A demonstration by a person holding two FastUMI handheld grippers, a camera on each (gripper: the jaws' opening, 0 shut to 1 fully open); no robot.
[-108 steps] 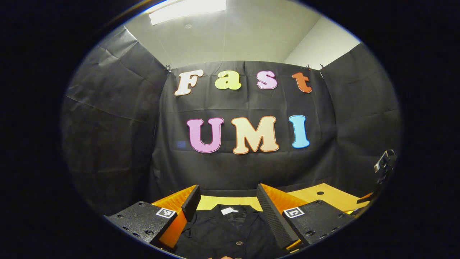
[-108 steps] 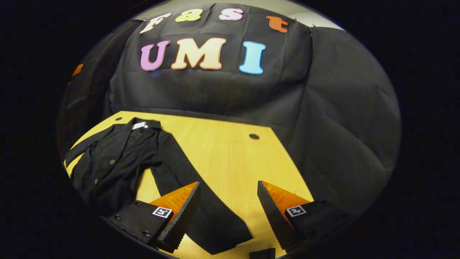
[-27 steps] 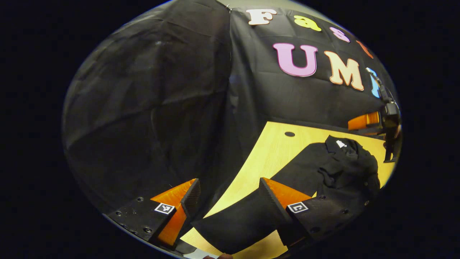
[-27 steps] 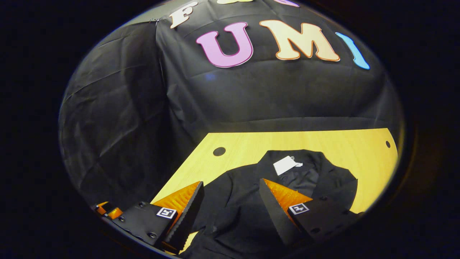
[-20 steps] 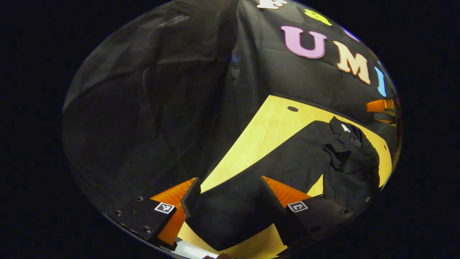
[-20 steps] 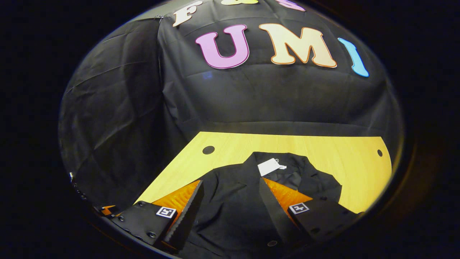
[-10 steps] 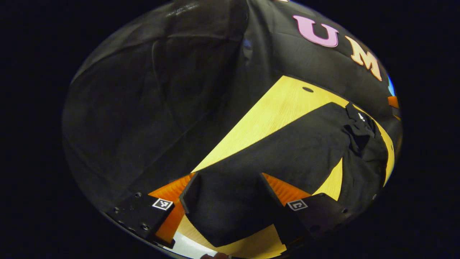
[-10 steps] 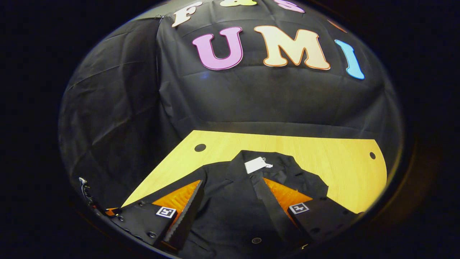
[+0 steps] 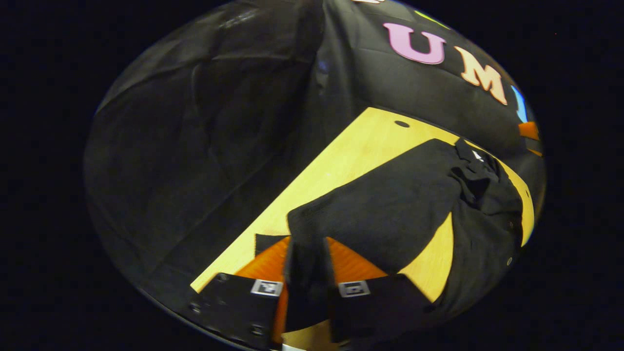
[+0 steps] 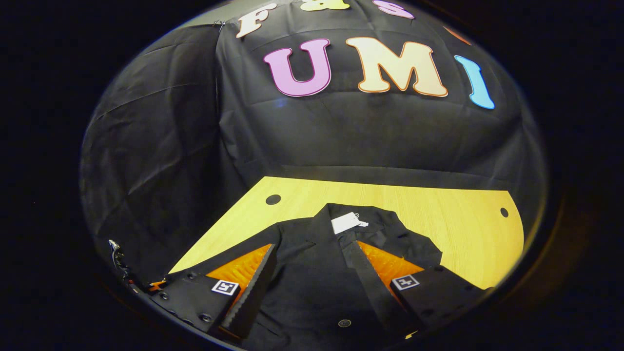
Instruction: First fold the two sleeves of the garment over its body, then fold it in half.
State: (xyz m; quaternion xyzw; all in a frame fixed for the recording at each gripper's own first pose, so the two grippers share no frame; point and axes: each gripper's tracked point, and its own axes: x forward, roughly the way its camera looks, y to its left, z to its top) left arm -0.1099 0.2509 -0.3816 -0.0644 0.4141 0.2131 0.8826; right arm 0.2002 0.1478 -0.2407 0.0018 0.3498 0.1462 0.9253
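A: What's the biggest thing ahead of the two tools?

B: The counter (image 10: 438,214), pale wood, running up to the dark cloth wall (image 10: 341,131). In the left gripper view its near edge is cut off at the bottom, below the fingers.

A: And the garment?

B: A black garment (image 10: 317,273) lies flat on the counter, straight ahead of the right hand-held gripper (image 10: 312,285) and under it. Its collar points away, with a white tag (image 10: 347,223) just beyond the fingertips. The hem is cut off at the bottom of that view. From the left hand-held gripper (image 9: 308,265) the body (image 9: 487,219) sits far off to the right, squeezed by the lens, and the folds around the collar are too dark to sort out.

A: Is the left one holding anything?

B: Yes. Its fingers are pressed close together with the end of the sleeve (image 9: 380,214) pinched between them. The sleeve stretches from there forward and right to the shoulder. The cuff itself is hidden between the fingers.

A: And the right one?

B: Its fingers stand wide apart over the front of the garment, gripping nothing. Whether the tips touch the cloth is hard to say.

A: Anything smaller?

B: A button (image 10: 344,322) between the right fingers near the bottom, and two round holes in the counter, one (image 10: 273,199) ahead-left and one (image 10: 504,212) ahead-right.
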